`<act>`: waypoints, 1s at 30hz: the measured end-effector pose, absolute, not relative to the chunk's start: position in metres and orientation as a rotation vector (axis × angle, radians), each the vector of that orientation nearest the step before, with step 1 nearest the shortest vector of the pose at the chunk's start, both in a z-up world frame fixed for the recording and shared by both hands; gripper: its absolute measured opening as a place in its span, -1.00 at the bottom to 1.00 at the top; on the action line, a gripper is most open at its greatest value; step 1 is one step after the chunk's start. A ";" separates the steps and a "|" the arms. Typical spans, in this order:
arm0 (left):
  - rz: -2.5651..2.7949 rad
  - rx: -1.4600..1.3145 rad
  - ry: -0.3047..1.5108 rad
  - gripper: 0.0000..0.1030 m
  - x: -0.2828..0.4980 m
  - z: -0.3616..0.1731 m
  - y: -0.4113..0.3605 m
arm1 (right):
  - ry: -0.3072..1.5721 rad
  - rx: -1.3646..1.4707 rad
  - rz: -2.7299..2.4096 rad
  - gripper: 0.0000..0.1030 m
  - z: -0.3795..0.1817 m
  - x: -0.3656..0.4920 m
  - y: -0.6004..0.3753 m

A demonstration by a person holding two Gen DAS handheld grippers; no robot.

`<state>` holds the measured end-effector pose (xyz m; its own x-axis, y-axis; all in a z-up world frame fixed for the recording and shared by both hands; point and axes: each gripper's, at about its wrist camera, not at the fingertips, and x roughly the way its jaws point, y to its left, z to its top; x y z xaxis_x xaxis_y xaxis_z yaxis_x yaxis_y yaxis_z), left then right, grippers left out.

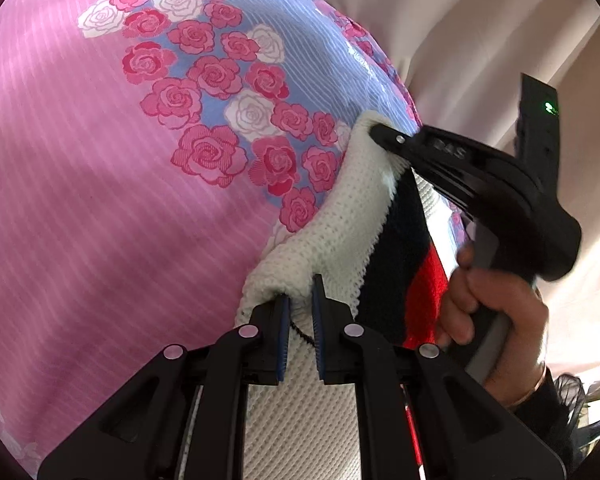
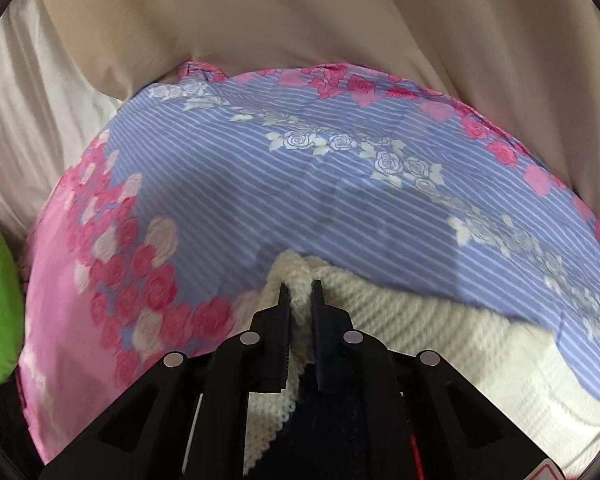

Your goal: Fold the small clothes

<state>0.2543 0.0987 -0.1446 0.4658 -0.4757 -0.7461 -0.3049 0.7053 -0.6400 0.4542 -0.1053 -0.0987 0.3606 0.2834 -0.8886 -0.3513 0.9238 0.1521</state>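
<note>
Rose-printed pink and blue striped bedsheet [image 1: 100,200] underlies a white, navy and red knitted garment [image 1: 340,232]; left gripper [image 1: 300,300] and right gripper [image 2: 300,292] each pinch its white edge.

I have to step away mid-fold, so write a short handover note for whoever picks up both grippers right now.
Left gripper: shut on the near edge of the knit garment, a white piece with navy and red bands.
Right gripper: shut on a white edge of the same garment further out; a hand holds its handle.
The garment is pinched at two points along one edge, over the rose-print bedsheet.
Done: both grips appear set.
Left: the fold itself; no finished fold shows. Probably carry the held edge across, lay it flat, release. How the rest of the garment lies is out of view.
</note>
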 end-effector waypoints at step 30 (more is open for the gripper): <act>-0.050 -0.799 1.162 -0.79 0.260 -0.140 0.098 | 0.978 0.536 -0.184 -0.84 -0.071 0.200 -0.410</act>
